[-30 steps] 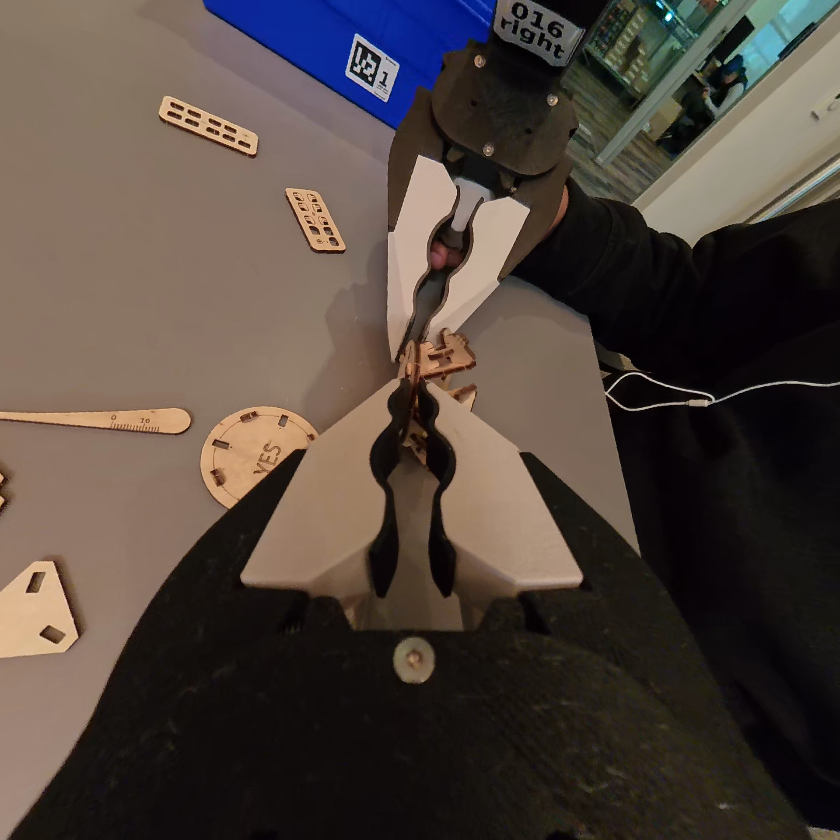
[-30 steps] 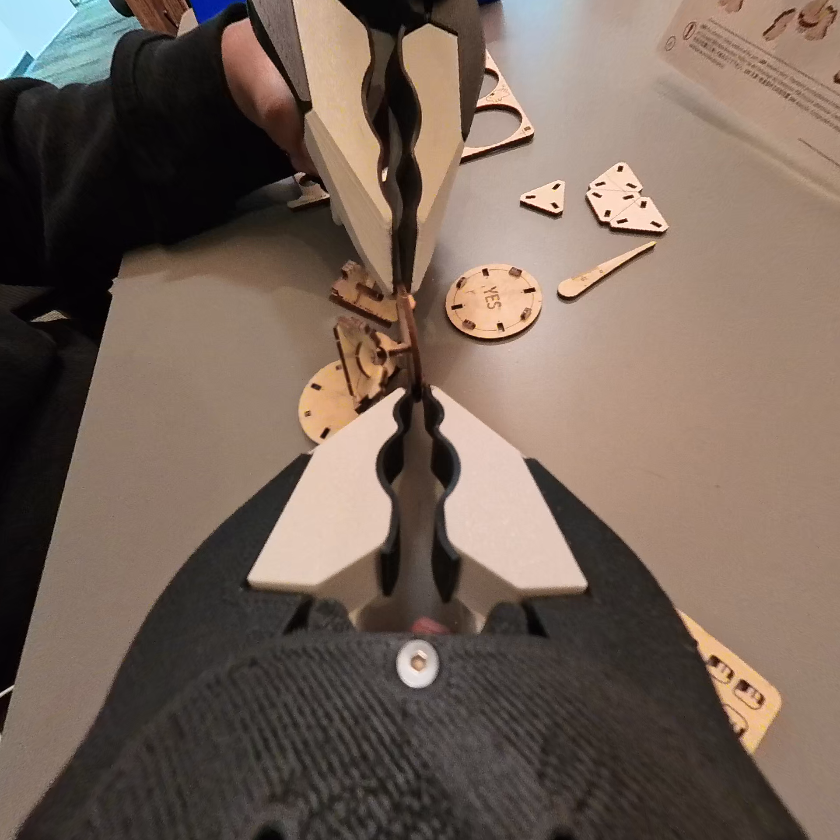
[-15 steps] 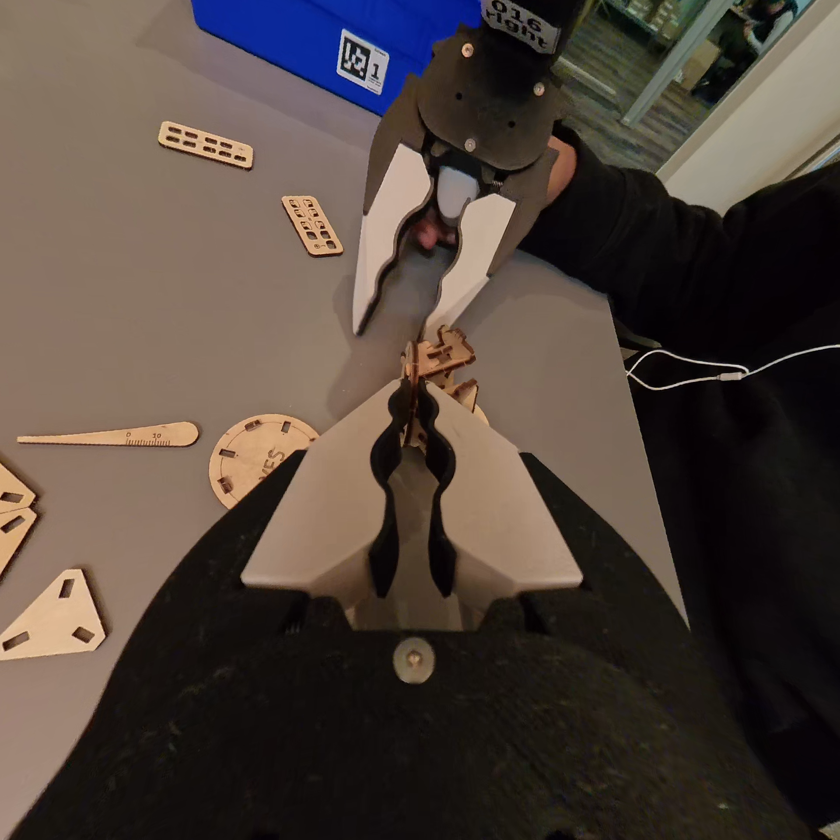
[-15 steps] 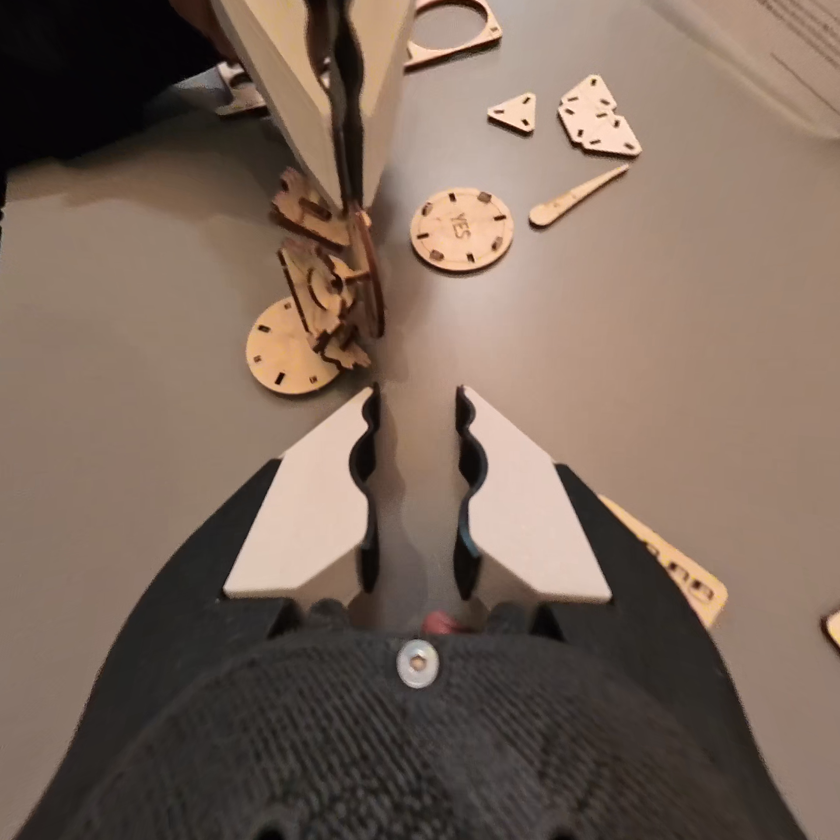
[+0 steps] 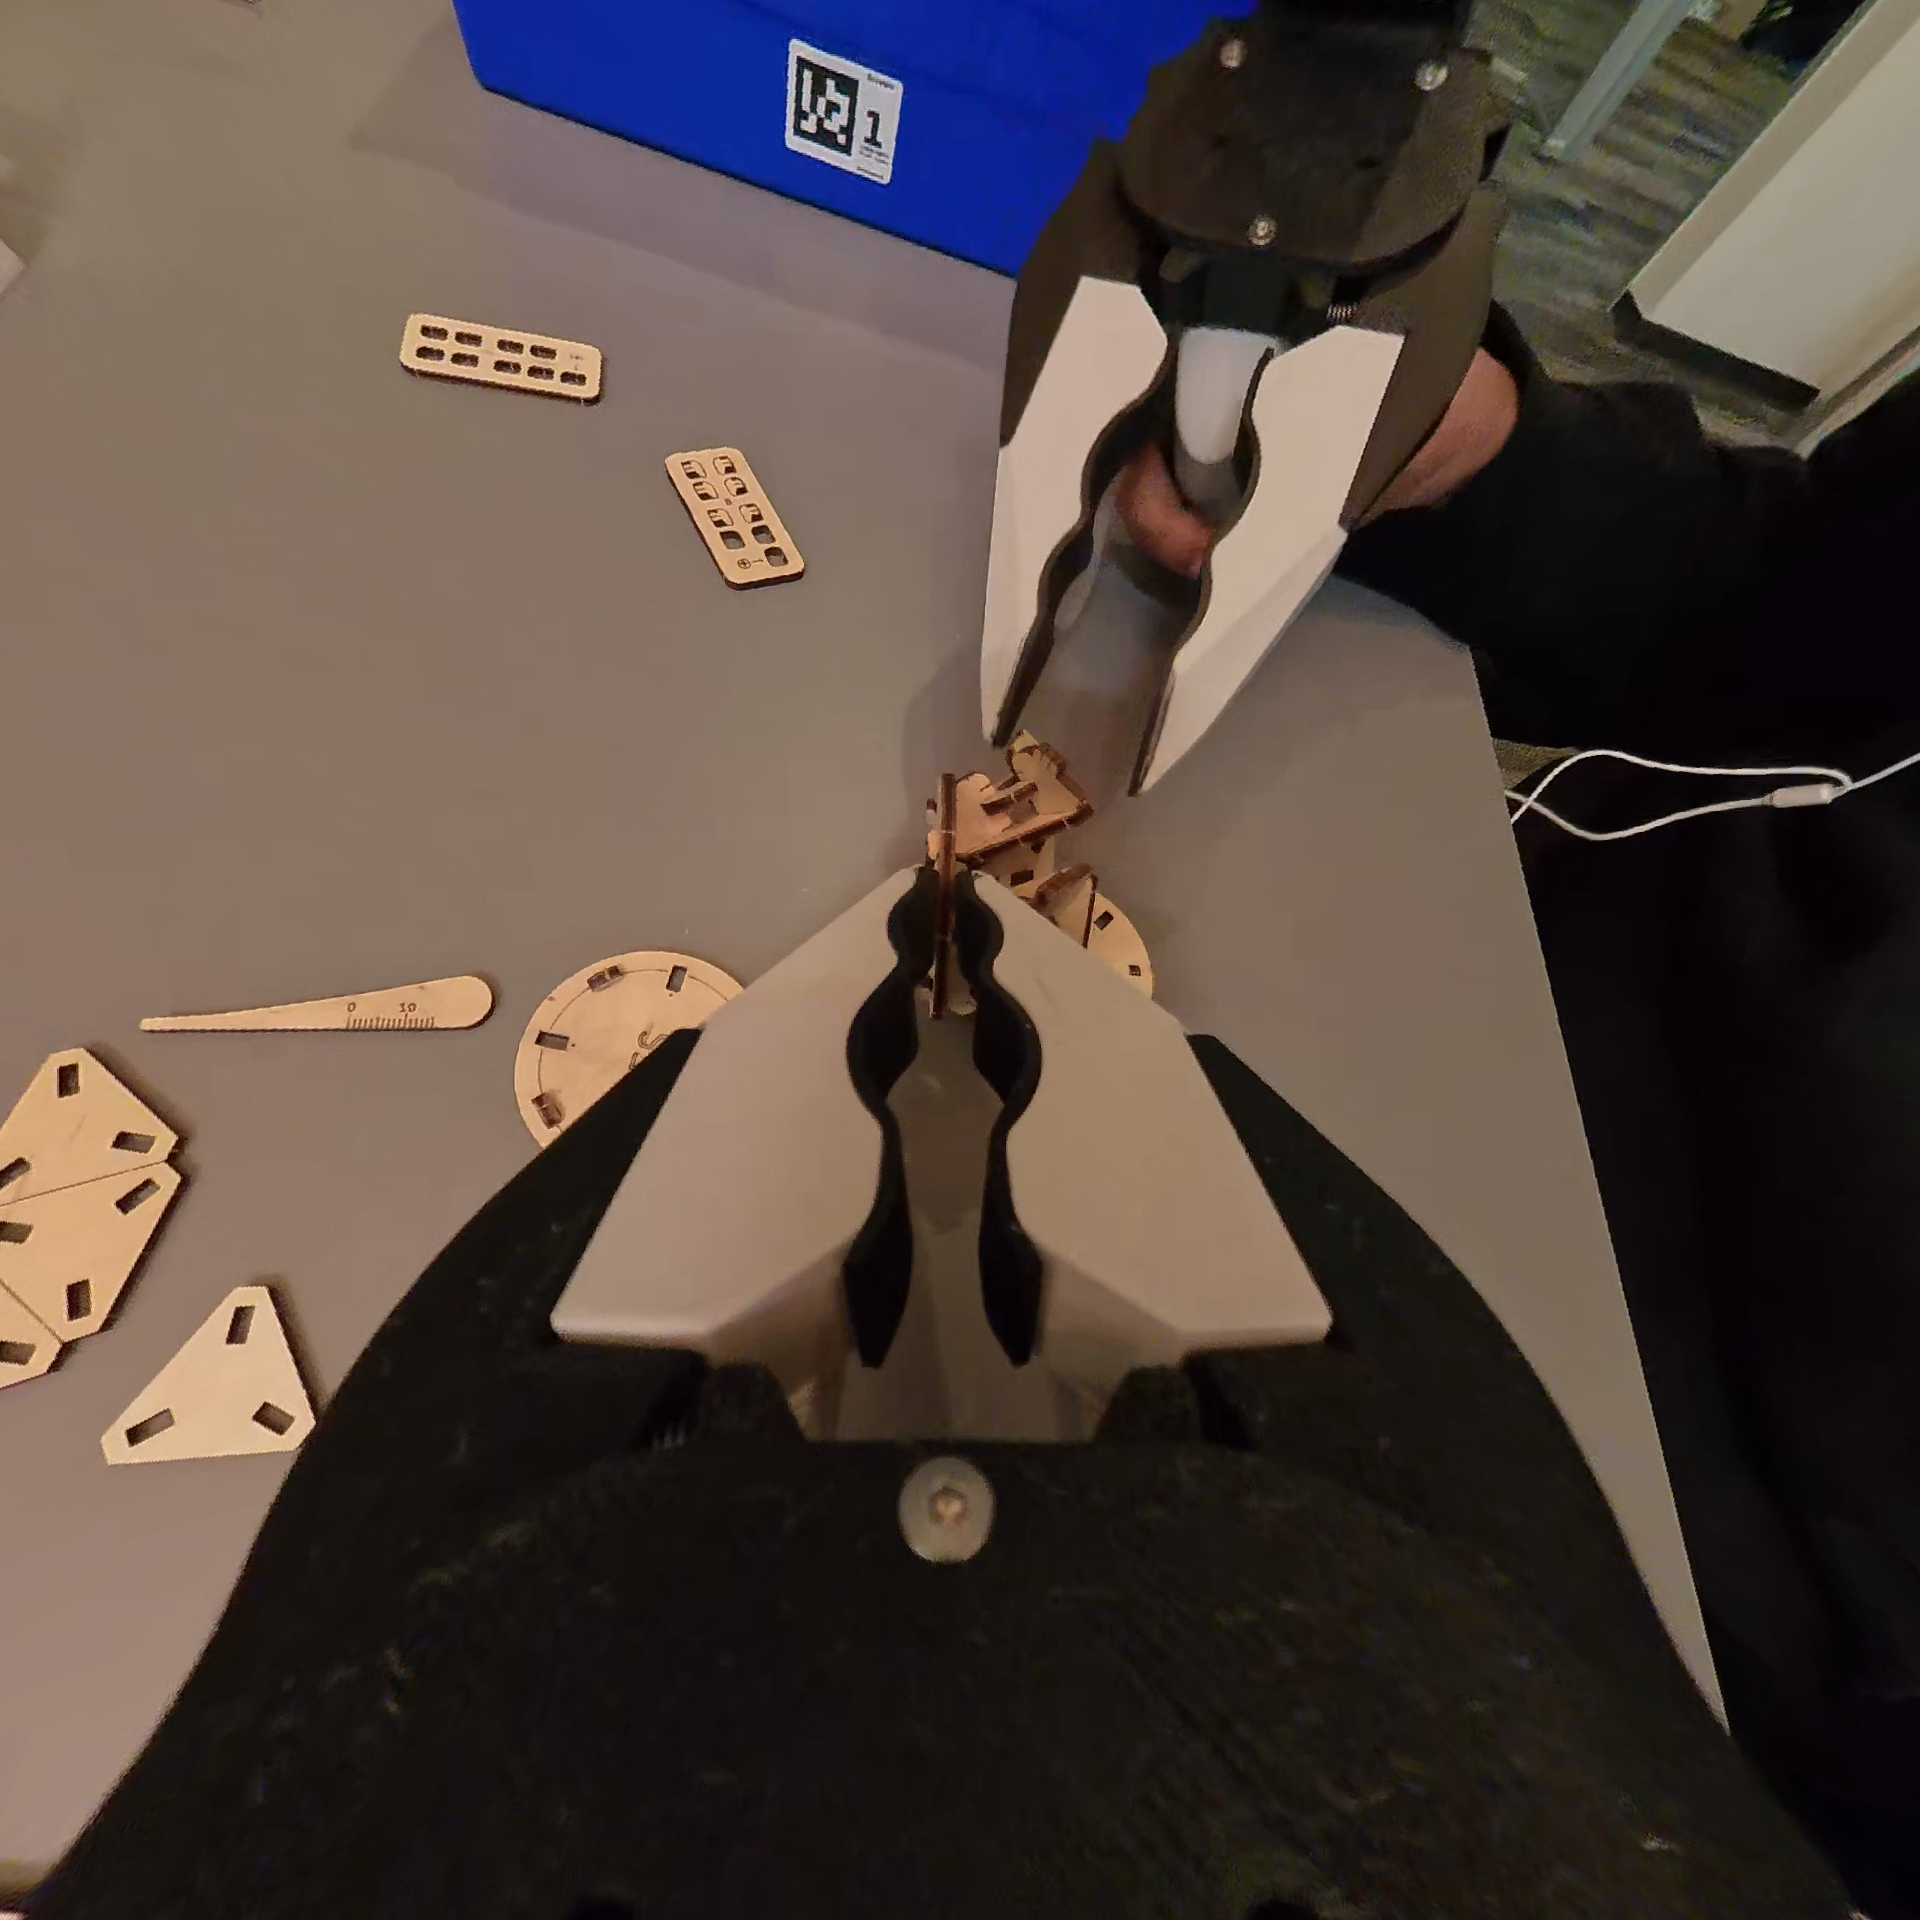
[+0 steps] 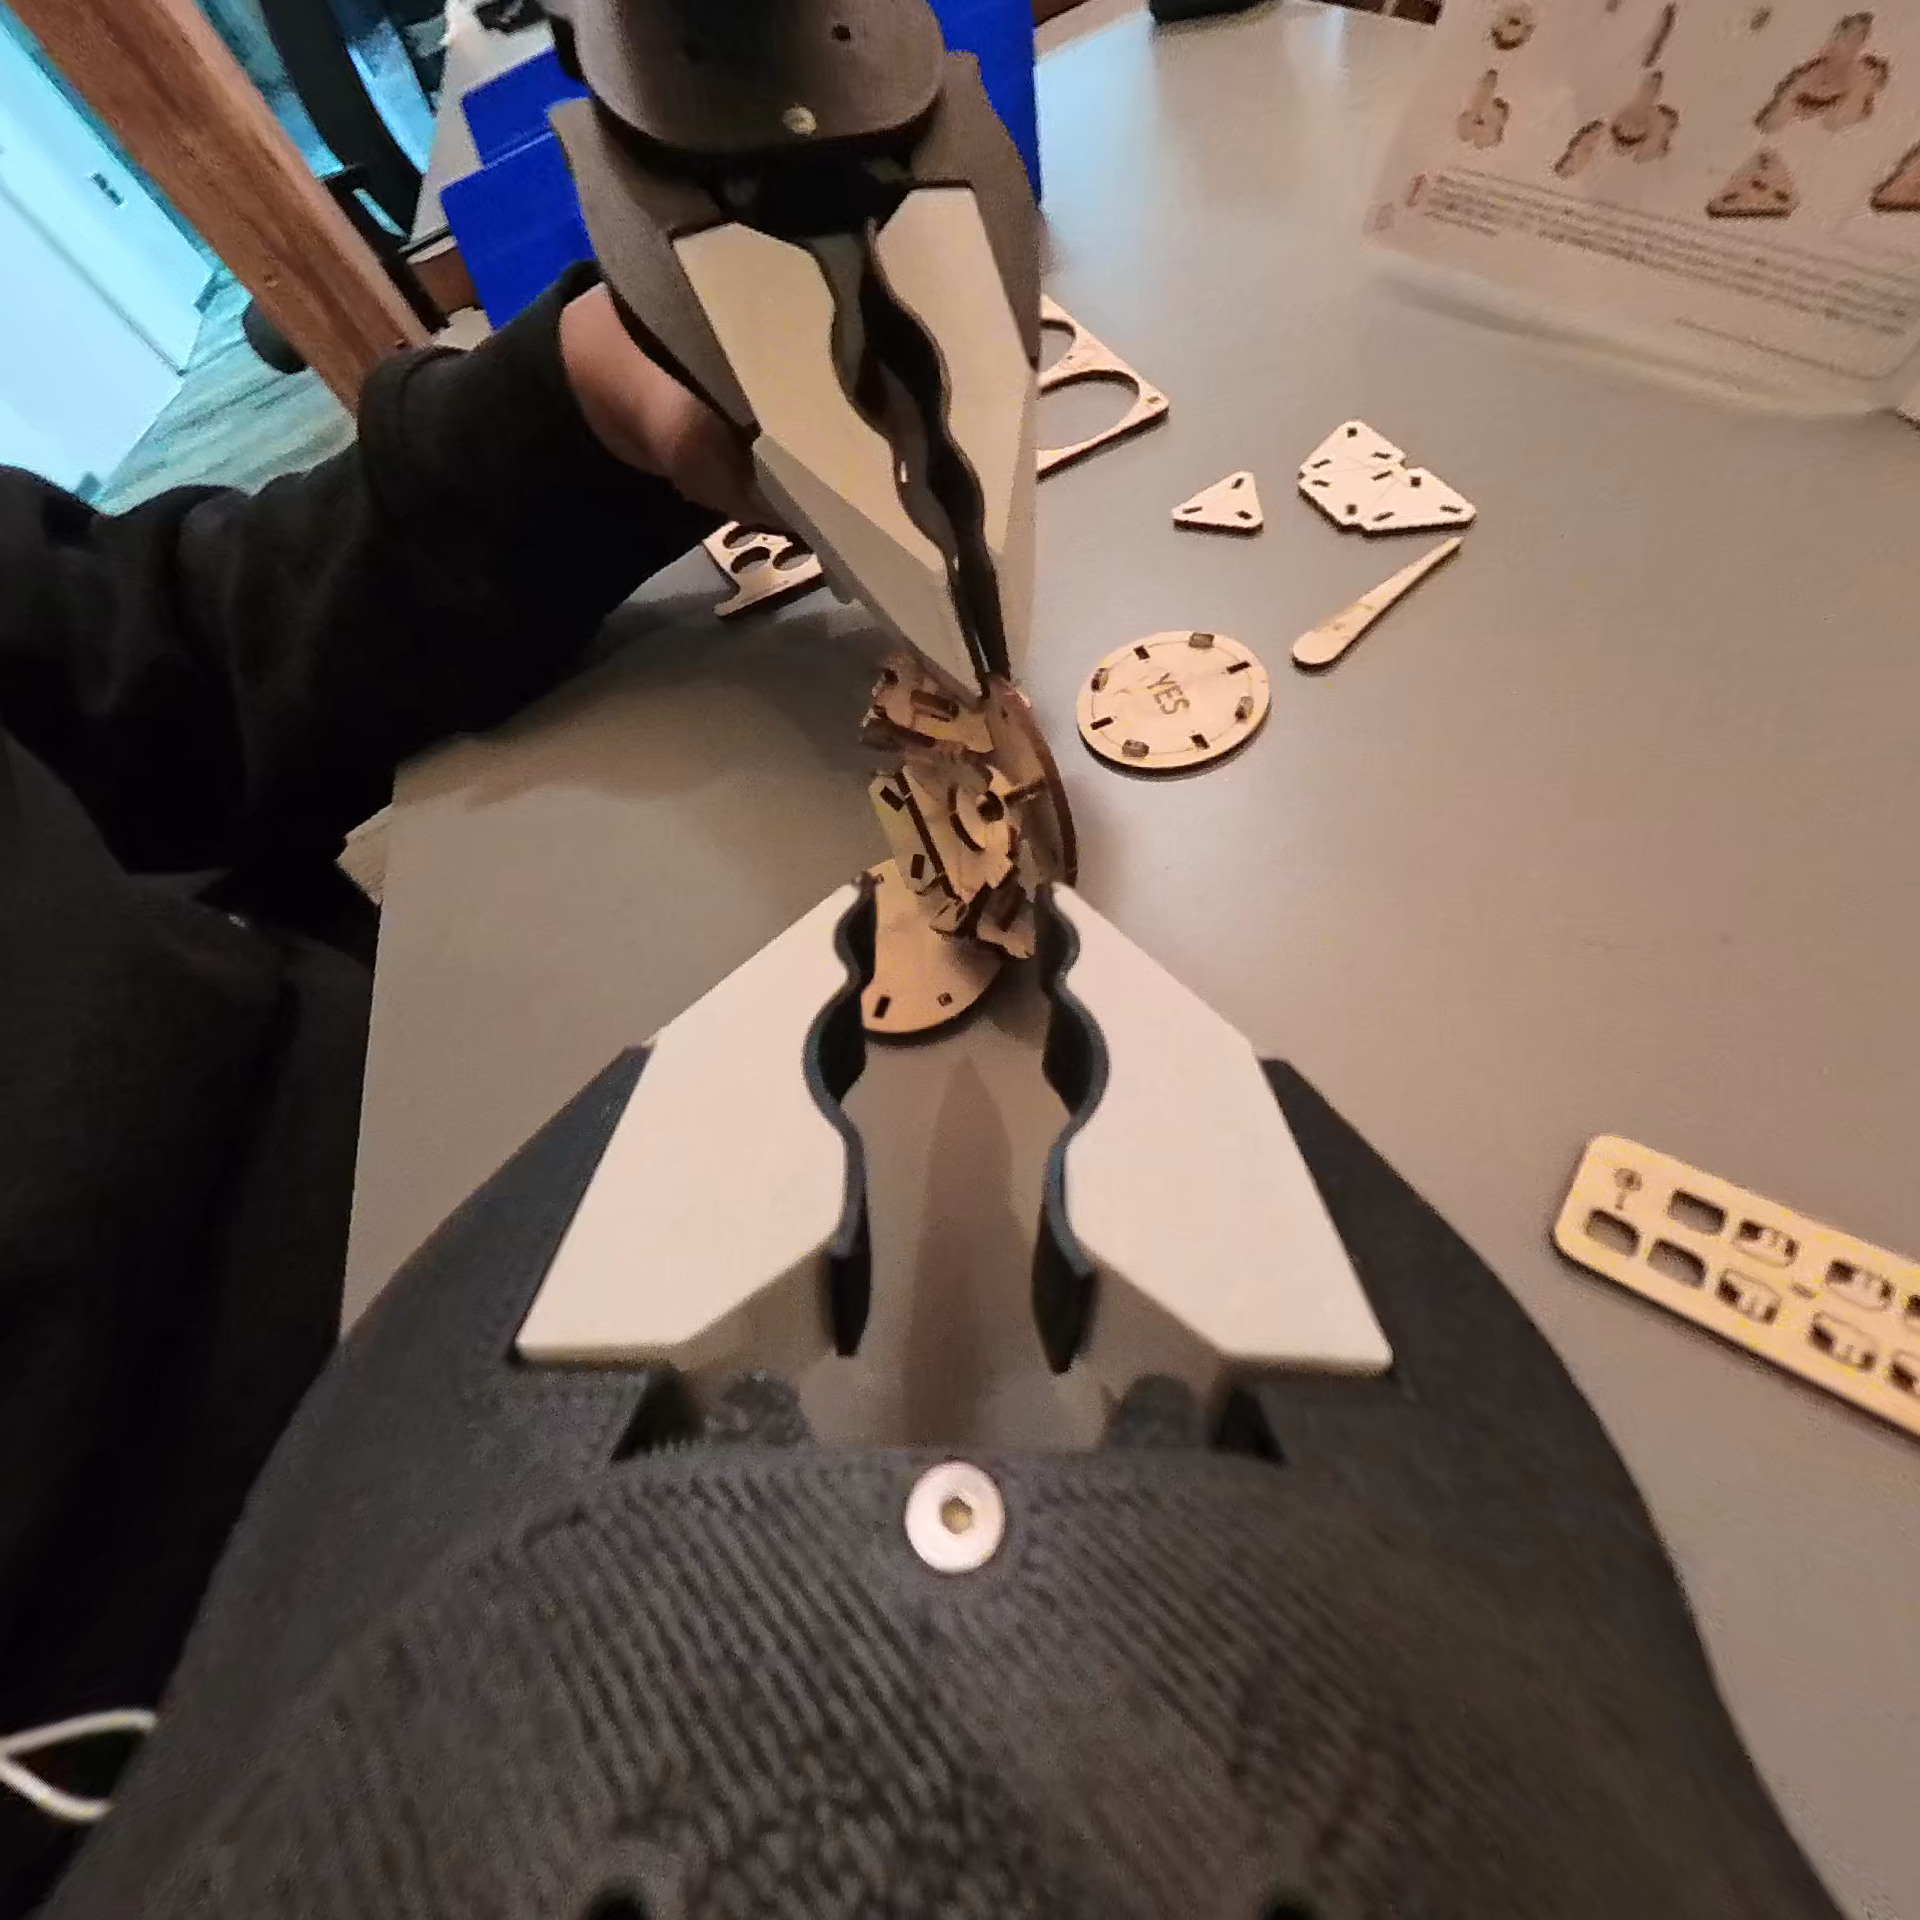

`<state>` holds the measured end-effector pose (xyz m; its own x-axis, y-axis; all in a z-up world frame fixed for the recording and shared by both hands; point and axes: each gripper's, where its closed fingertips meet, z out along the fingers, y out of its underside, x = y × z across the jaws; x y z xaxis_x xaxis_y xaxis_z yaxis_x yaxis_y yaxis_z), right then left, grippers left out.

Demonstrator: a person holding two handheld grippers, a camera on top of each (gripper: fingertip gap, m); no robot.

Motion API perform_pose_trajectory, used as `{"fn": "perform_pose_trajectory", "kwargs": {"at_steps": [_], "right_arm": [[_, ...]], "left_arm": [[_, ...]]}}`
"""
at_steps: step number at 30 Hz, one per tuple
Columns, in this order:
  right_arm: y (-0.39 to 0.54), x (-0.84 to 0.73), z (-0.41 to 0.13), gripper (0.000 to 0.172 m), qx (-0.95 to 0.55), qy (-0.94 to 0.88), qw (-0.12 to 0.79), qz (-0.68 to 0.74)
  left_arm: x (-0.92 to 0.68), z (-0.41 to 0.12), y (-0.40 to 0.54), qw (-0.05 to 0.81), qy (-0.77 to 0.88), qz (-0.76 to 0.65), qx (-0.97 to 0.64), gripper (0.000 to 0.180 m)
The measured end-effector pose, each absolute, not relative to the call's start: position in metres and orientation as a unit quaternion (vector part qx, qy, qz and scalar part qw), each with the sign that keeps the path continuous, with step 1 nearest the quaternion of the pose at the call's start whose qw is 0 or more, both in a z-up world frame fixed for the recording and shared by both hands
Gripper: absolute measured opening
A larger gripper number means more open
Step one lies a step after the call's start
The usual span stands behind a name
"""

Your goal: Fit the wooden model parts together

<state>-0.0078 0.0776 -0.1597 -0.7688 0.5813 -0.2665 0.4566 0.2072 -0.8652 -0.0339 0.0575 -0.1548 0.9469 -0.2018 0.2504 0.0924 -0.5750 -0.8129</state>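
Observation:
My left gripper [image 5: 945, 883] is shut on the thin edge of a round plate that belongs to a small wooden assembly [image 5: 1013, 810], and holds it upright above the grey table [image 5: 416, 727]. In the right wrist view the left gripper [image 6: 982, 665] comes down from above onto the assembly [image 6: 966, 810]. My right gripper [image 6: 951, 904] is open, and its tips stand on either side of the assembly's near lower end without pressing on it. It also shows in the left wrist view [image 5: 1070, 764], open, just behind the assembly. A slotted wooden disc [image 6: 914, 987] lies on the table under the assembly.
On the table lie a lettered wooden disc [image 5: 613, 1039], a pointer stick [image 5: 332, 1013], triangular plates [image 5: 218, 1382] and slotted strips [image 5: 499, 358] [image 6: 1745, 1268]. A blue box [image 5: 727, 94] stands at the back. A printed sheet [image 6: 1662, 156] lies far right. The table edge [image 5: 1538, 1039] and a white cable [image 5: 1662, 800] are on the person's side. Left tips to right tips: about 4 cm. My right gripper's tips are some 5 cm from the slotted wooden disc [image 6: 914, 987].
My right gripper was shut on the assembly, then opened and drew back. It has now come forward again, open, around the assembly's end. The left gripper stayed shut on the plate edge.

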Motion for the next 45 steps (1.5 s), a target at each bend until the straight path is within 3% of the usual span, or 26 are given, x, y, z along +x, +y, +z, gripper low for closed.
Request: {"fn": "perform_pose_trajectory", "kwargs": {"at_steps": [16, 37, 45], "right_arm": [[0.068, -0.014, -0.187, 0.017, -0.401, -0.782, 0.058, 0.474], [0.065, -0.014, -0.187, 0.016, -0.409, -0.78, 0.097, 0.464], [0.065, -0.014, -0.188, 0.016, -0.427, -0.768, 0.069, 0.473]], "left_arm": [[-0.031, -0.153, 0.057, 0.458, 0.049, -0.136, -0.877, 0.0], [-0.027, -0.153, 0.051, 0.45, 0.073, -0.113, -0.883, 0.0], [-0.028, -0.153, 0.052, 0.451, 0.078, -0.096, -0.884, 0.0]]}}
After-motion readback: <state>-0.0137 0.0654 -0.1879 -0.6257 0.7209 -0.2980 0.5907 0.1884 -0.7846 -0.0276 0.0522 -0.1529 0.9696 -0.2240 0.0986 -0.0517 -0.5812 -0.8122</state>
